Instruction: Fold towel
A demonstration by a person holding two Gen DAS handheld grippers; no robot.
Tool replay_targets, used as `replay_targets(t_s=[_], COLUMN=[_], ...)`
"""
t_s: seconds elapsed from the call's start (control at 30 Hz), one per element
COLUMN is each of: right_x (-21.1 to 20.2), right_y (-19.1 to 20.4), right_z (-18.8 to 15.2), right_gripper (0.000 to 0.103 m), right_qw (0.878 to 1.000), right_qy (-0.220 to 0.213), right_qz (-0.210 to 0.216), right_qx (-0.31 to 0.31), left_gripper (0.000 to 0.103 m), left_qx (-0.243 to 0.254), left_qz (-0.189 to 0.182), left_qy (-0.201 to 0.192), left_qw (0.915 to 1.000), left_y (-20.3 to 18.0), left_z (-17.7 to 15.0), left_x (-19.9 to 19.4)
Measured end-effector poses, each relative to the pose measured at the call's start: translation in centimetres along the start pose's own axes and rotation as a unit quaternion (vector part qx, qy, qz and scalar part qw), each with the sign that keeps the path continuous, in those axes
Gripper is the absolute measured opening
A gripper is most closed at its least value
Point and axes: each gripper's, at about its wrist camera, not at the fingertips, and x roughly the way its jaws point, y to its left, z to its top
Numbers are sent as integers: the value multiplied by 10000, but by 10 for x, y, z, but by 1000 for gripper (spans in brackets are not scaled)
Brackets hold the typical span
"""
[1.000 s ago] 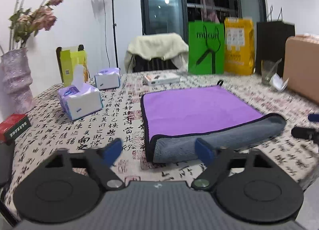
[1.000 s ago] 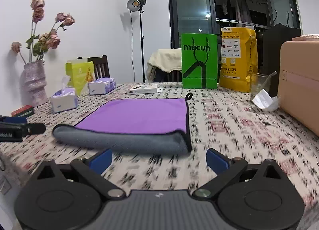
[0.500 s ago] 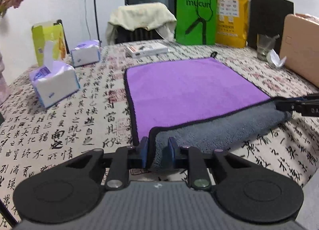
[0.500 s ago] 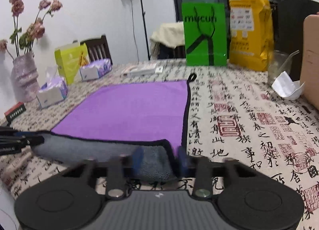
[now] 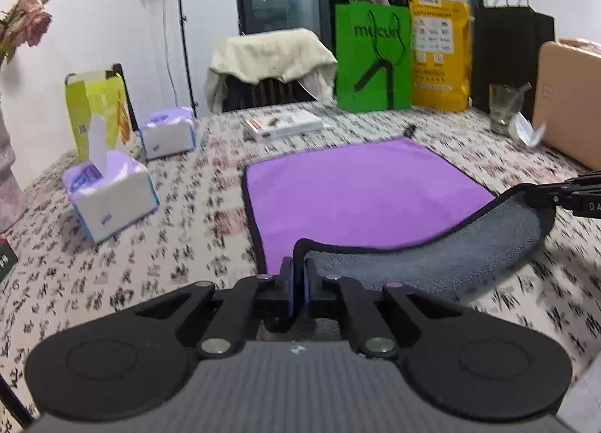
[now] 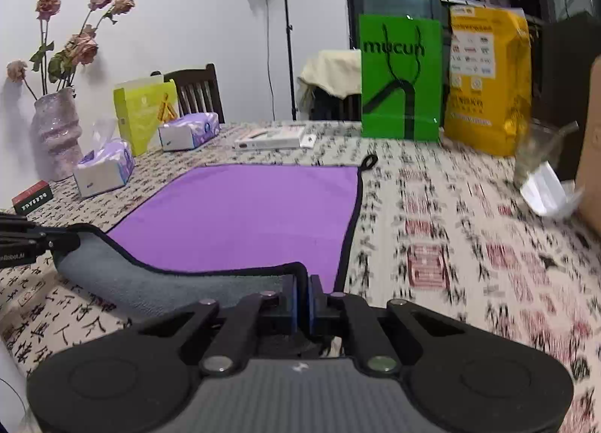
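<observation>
A purple towel (image 5: pixel 357 188) with a grey underside and black edging lies on the patterned tablecloth, its near edge folded over and lifted. My left gripper (image 5: pixel 298 275) is shut on the towel's near left corner. My right gripper (image 6: pixel 303 294) is shut on the near right corner of the towel (image 6: pixel 244 215). The right gripper also shows at the right edge of the left wrist view (image 5: pixel 563 196), and the left gripper at the left edge of the right wrist view (image 6: pixel 33 241). The grey fold (image 5: pixel 432 256) sags between them.
Two tissue boxes (image 5: pixel 109 200) (image 5: pixel 167 134) and a yellow-green box (image 5: pixel 97 113) stand at the left, a flower vase (image 6: pixel 56 136) further left. A flat white box (image 5: pixel 283 124), green bag (image 5: pixel 372 57), yellow bag (image 5: pixel 439 53), glass (image 5: pixel 505 109) and tan box (image 5: pixel 571 102) line the back and right.
Both grippers went from open to shut on the near corners of the towel. They have since lifted the near edge, so the grey fold hangs between them.
</observation>
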Motion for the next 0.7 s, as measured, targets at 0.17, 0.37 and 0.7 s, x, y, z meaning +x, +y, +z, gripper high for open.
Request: replay_targets(t_s=[0.17,0.37,0.7], right_x=[13,42,102], right_y=[-2,-9,-37], right_z=[20,46,91], right_gripper=[5,5,4], right_qw=[9997,9993,9994], right_qy=[-200,-234,-87], right_qz=[22,128,152], right_qx=[-168,-271,-289], left_gripper=[5,5,5], left_qx=[-212,-316,-474], left_qz=[83,66,65], left_qy=[-47,-45,58], left_qw=[9997,9995,9988], left_y=[10,23,46], left_z=[14,40,87], left_x=[17,47,109])
